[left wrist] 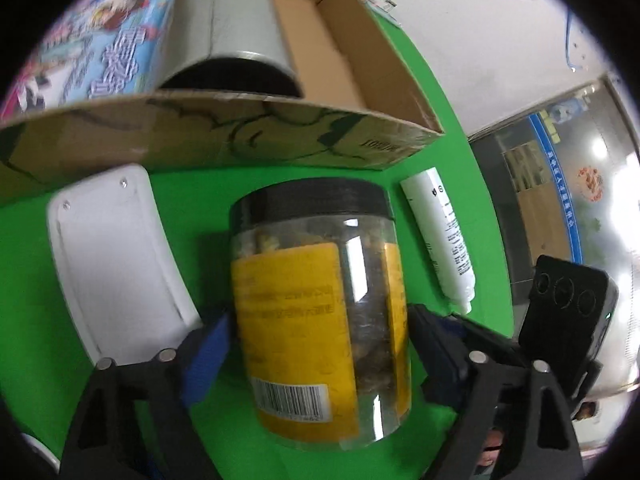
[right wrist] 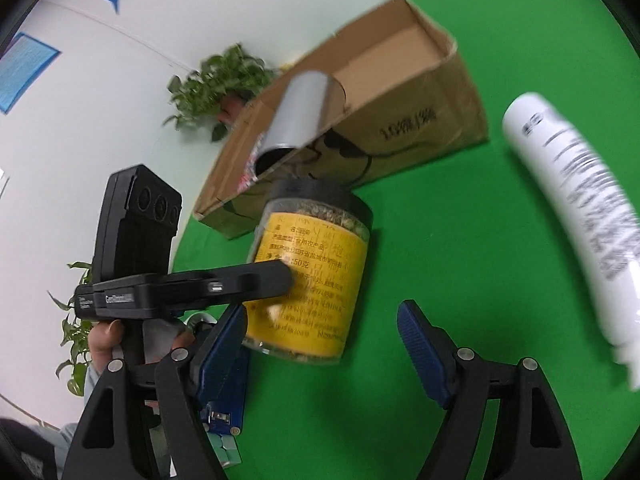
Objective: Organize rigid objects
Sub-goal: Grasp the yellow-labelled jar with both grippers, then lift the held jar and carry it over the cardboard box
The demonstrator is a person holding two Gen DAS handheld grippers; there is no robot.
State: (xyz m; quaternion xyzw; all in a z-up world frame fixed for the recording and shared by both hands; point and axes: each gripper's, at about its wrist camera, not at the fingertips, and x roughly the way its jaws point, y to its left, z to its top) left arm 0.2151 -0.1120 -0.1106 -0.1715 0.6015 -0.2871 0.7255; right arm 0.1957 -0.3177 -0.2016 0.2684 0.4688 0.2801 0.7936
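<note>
A clear jar [left wrist: 320, 296] with a black lid and yellow label stands on the green table [left wrist: 188, 200], just in front of an open cardboard box [left wrist: 256, 140]. My left gripper [left wrist: 320, 320] is shut on it, with a blue pad pressed to each side of the jar's lower half. A grey can [left wrist: 228, 28] leans inside the box. In the right wrist view my right gripper [right wrist: 322, 308] stands open close behind the jar [right wrist: 316, 276], with nothing pinched. A white tube [right wrist: 580, 220] lies on the table to its right.
A flat white plastic piece [left wrist: 116, 256] lies left of the jar, and the tube [left wrist: 440, 240] lies to the jar's right. A colourful printed pack [left wrist: 92, 40] sits in the box. A potted plant [right wrist: 216, 84] stands behind the box [right wrist: 400, 92]. A hand [right wrist: 108, 340] holds the left gripper.
</note>
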